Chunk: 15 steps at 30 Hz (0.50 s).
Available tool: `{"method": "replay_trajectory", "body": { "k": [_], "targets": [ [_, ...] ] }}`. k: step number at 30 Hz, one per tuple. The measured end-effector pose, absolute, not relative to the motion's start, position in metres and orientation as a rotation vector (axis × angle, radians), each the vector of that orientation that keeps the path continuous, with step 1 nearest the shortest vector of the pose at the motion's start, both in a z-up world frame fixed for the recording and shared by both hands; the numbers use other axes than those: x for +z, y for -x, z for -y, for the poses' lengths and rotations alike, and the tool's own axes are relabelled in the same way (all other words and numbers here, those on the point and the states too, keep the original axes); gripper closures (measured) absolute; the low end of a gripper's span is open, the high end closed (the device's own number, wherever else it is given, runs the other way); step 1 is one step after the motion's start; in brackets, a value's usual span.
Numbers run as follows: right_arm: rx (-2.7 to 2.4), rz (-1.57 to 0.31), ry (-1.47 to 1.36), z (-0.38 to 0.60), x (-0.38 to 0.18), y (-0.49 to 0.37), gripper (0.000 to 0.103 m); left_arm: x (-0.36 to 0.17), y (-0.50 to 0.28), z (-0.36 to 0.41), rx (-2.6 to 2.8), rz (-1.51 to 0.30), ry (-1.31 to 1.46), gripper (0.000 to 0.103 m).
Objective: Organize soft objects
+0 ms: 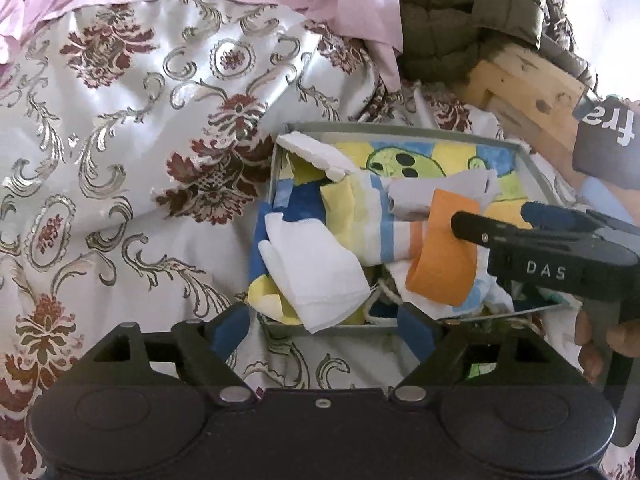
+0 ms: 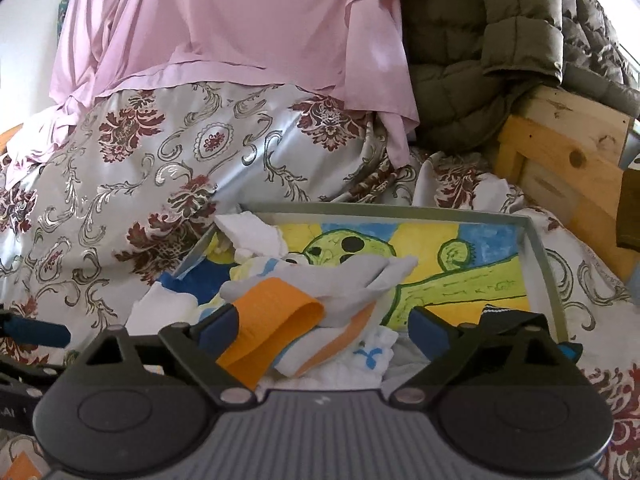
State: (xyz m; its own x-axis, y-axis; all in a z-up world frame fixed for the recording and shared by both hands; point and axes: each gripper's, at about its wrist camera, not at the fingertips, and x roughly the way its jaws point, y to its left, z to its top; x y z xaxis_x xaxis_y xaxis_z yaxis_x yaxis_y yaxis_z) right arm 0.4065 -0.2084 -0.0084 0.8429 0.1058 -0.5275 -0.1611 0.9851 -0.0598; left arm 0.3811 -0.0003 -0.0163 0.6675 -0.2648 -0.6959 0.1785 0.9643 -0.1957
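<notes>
Right wrist view shows the socks [image 2: 320,312] heaped loose in the grey tray [image 2: 540,248] on the bed, unsorted. Both the right claw [image 2: 324,332] and left claw [image 1: 320,328] stand open, gripping nothing; pairing seems left.

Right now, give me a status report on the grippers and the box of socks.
Both hand-held grippers open: left empty at the box's near rim, right straddling the orange-cuffed sock, not pinching. Socks piled loose in the grey box. Nothing blocking.

A bed's floral satin cover [image 2: 168,168] carries a grey tray [image 2: 540,256] (lower right), pink sheet [image 2: 240,20] above.
</notes>
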Motion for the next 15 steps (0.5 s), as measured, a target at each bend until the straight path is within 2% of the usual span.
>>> {"method": "replay_trajectory", "body": {
  "k": [15],
  "targets": [
    [0.153,-0.498,0.066,0.209,0.001,-0.382,0.003,-0.007,-0.365,-0.007,-0.230,-0.751,0.139,0.017]
  ]
}}
